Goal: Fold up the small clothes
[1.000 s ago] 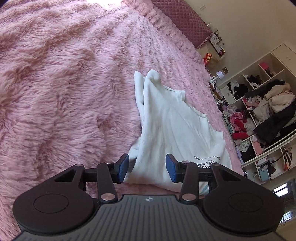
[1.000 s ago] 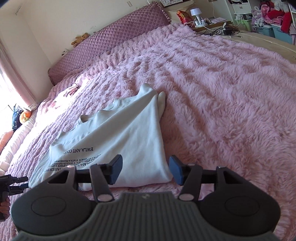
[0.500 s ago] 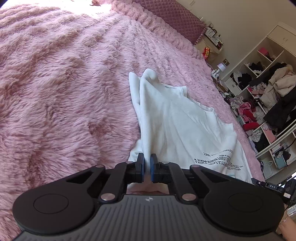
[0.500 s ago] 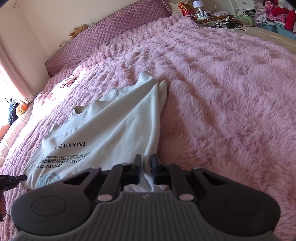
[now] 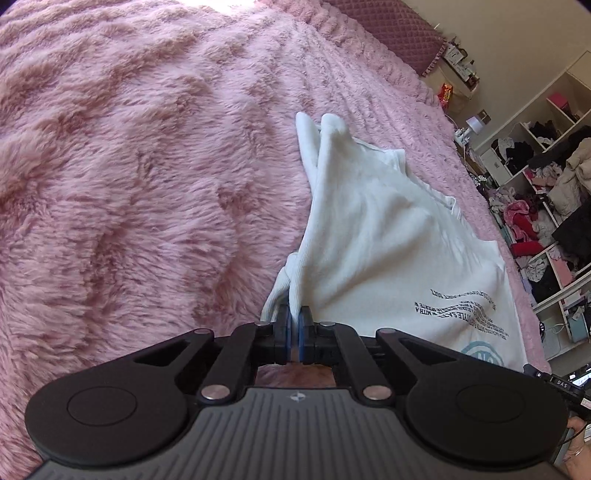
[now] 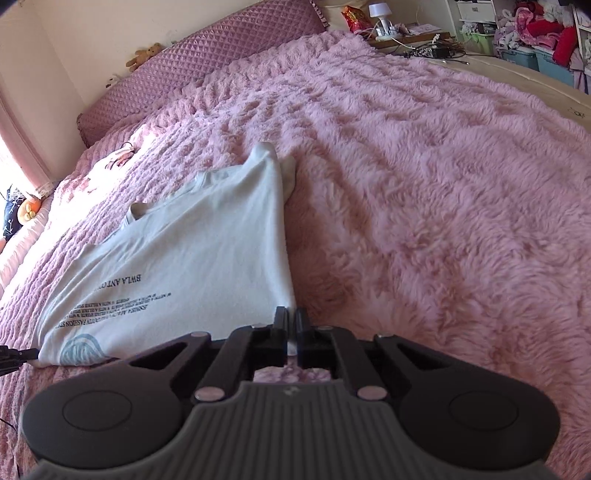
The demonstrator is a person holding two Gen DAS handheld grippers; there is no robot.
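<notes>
A white T-shirt [image 5: 388, 236] with dark printed text and a blue round logo lies on a fluffy pink bed cover [image 5: 129, 166]. It also shows in the right wrist view [image 6: 192, 258], where the cover [image 6: 443, 203] spreads to the right. My left gripper [image 5: 294, 325] is shut on the shirt's near left corner and lifts its edge a little. My right gripper [image 6: 291, 325] is shut on the shirt's near right corner. The shirt's far end is bunched into a point.
A purple quilted headboard [image 6: 207, 62] runs along the far side of the bed. Open shelves full of clothes [image 5: 546, 192] stand to the right in the left wrist view. A nightstand with a small lamp [image 6: 380, 18] is beyond the bed.
Both grippers went from open to shut on the shirt's near corners. The held edge has since risen slightly off the cover.
</notes>
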